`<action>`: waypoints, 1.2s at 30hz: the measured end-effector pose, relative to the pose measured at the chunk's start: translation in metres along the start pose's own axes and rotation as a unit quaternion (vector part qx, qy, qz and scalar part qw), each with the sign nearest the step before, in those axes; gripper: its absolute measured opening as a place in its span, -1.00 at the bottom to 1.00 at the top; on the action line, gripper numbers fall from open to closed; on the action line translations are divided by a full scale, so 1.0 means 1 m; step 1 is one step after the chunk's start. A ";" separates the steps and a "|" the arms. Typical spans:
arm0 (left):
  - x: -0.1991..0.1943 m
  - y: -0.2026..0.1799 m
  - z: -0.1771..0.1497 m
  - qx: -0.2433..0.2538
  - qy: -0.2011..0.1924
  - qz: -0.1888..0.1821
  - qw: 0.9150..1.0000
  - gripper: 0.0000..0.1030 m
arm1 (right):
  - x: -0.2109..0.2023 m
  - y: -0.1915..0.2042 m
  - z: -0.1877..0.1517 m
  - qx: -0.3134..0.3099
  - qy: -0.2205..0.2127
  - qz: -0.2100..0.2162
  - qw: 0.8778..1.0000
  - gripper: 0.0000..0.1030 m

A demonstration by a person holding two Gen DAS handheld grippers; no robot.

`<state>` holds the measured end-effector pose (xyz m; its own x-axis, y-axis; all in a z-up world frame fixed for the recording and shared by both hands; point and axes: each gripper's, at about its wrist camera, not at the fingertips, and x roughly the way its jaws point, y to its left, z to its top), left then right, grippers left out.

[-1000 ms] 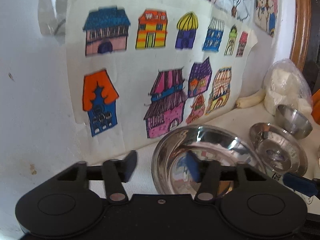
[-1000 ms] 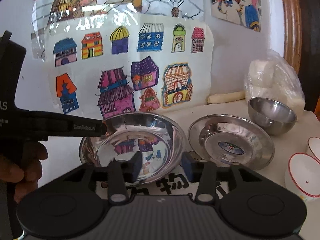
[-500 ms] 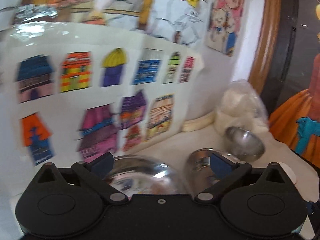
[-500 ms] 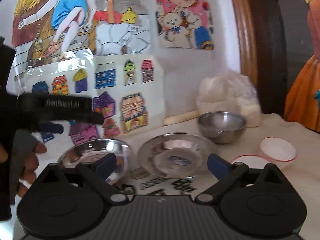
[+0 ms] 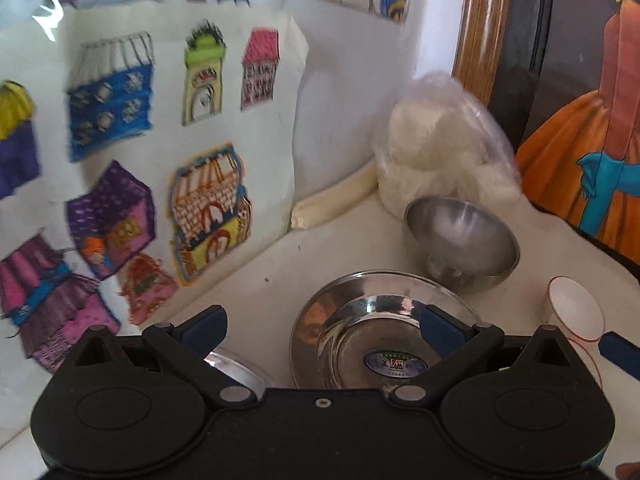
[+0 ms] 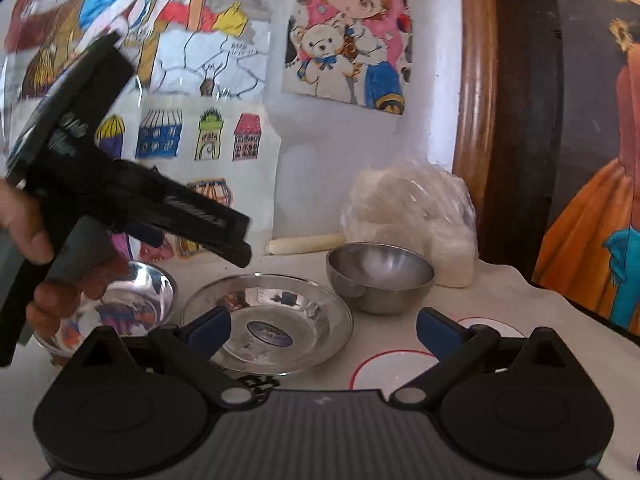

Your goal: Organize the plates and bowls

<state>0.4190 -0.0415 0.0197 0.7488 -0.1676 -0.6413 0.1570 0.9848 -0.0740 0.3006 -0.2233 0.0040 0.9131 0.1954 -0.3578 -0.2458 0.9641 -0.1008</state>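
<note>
Left wrist view: the left gripper [image 5: 322, 326] is seen with its jaws spread wide and nothing between them. Below the blue fingertips [image 5: 438, 328] lies the steel plate [image 5: 360, 320], a shallow dish with an oval sticker at its centre, resting on the white table [image 5: 260, 280]. At 1 o'clock from the plate stands the steel bowl [image 5: 460, 236], just beside it and upright. Behind the bowl, at 12 o'clock, a clear bag of white material [image 5: 436, 148] is set against the wall. A cream-coloured stick [image 5: 336, 200] lies at the foot of the wall, at 10 o'clock from the bowl. At 3 o'clock from the plate a small white dish with a red rim [image 5: 576, 308] is seen. A sliver of a second shiny dish [image 5: 236, 368] shows at 9 o'clock from the plate, largely hidden by the gripper body. Coloured house drawings [image 5: 160, 140] cover the wall.

Right wrist view: the right gripper [image 6: 322, 330] is likewise held fully spread, with nothing gripped. The steel plate [image 6: 276, 316] lies between and beyond the fingertips, the steel bowl [image 6: 380, 280] at 2 o'clock from it. A larger steel dish [image 6: 132, 304] is placed at 9 o'clock from the plate, near it. A white red-rimmed plate [image 6: 396, 368] lies at 4 o'clock from the steel plate. The left gripper [image 6: 224, 236], held by a hand [image 6: 44, 272], is seen above the larger dish.
</note>
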 end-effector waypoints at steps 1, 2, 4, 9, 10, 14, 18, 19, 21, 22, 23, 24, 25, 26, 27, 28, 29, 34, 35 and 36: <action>0.005 0.001 0.001 -0.003 0.007 -0.001 1.000 0.98 | 0.004 0.001 -0.001 -0.001 0.004 0.003 1.000 0.95; 0.011 0.002 0.002 -0.004 0.014 -0.003 1.000 0.98 | 0.009 0.002 -0.001 -0.003 0.009 0.007 1.000 0.94; 0.018 0.004 0.003 -0.003 0.025 -0.005 1.000 0.98 | 0.017 0.004 -0.003 -0.007 0.019 0.015 1.000 0.90; 0.035 0.010 0.008 -0.006 0.046 -0.009 0.999 0.98 | 0.030 0.014 -0.006 -0.027 0.039 0.029 0.998 0.82; 0.037 0.011 0.010 -0.007 0.048 -0.011 0.999 0.98 | 0.032 0.016 -0.006 -0.028 0.042 0.032 0.998 0.80; 0.044 0.016 0.016 -0.009 0.055 -0.018 0.998 0.92 | 0.034 0.016 -0.008 -0.017 0.055 0.037 0.998 0.74; 0.049 0.019 0.020 -0.013 0.063 -0.024 0.998 0.81 | 0.037 0.010 -0.006 -0.003 0.064 0.039 0.997 0.72; 0.049 0.020 0.020 -0.016 0.063 -0.026 0.998 0.78 | 0.040 0.005 -0.004 0.009 0.068 0.039 0.997 0.70; 0.051 0.020 0.019 -0.019 0.064 -0.031 0.997 0.73 | 0.047 -0.008 0.002 0.036 0.074 0.036 0.996 0.69; 0.051 0.020 0.018 -0.019 0.066 -0.031 0.997 0.69 | 0.049 -0.011 0.003 0.036 0.076 0.036 0.996 0.69; 0.053 0.020 0.018 -0.018 0.069 -0.032 0.997 0.64 | 0.050 -0.010 0.004 0.023 0.075 0.036 0.996 0.68; 0.054 0.019 0.018 -0.016 0.071 -0.033 0.997 0.62 | 0.051 -0.007 0.004 0.006 0.076 0.037 0.996 0.67; 0.054 0.018 0.017 -0.015 0.072 -0.035 0.997 0.57 | 0.052 -0.003 0.004 -0.007 0.081 0.041 0.996 0.63; 0.055 0.018 0.016 -0.016 0.074 -0.038 0.996 0.52 | 0.054 -0.001 0.004 -0.013 0.084 0.045 0.995 0.61; 0.055 0.019 0.015 -0.018 0.077 -0.040 0.996 0.49 | 0.054 0.000 0.004 -0.014 0.086 0.046 0.995 0.59; 0.055 0.019 0.014 -0.020 0.080 -0.041 0.996 0.44 | 0.056 0.001 0.003 -0.015 0.088 0.045 0.995 0.59; 0.055 0.019 0.013 -0.021 0.084 -0.042 0.995 0.39 | 0.057 0.001 0.002 -0.014 0.091 0.043 0.995 0.59; 0.059 0.019 0.009 -0.024 0.102 -0.039 0.994 -0.06 | 0.066 0.004 -0.002 -0.014 0.113 0.047 0.992 0.52; 0.059 0.018 0.009 -0.025 0.104 -0.038 0.994 -0.12 | 0.068 0.005 -0.002 -0.014 0.117 0.047 0.992 0.52; 0.058 0.018 0.009 -0.027 0.105 -0.038 0.993 -0.16 | 0.069 0.006 -0.002 -0.014 0.120 0.049 0.991 0.52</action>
<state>0.4710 -0.0335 -0.0126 0.5838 -0.2339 -0.7775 0.1693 0.9716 -0.1651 0.3616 -0.2047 -0.0229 0.7816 0.2350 -0.5778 -0.3411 0.9366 -0.0804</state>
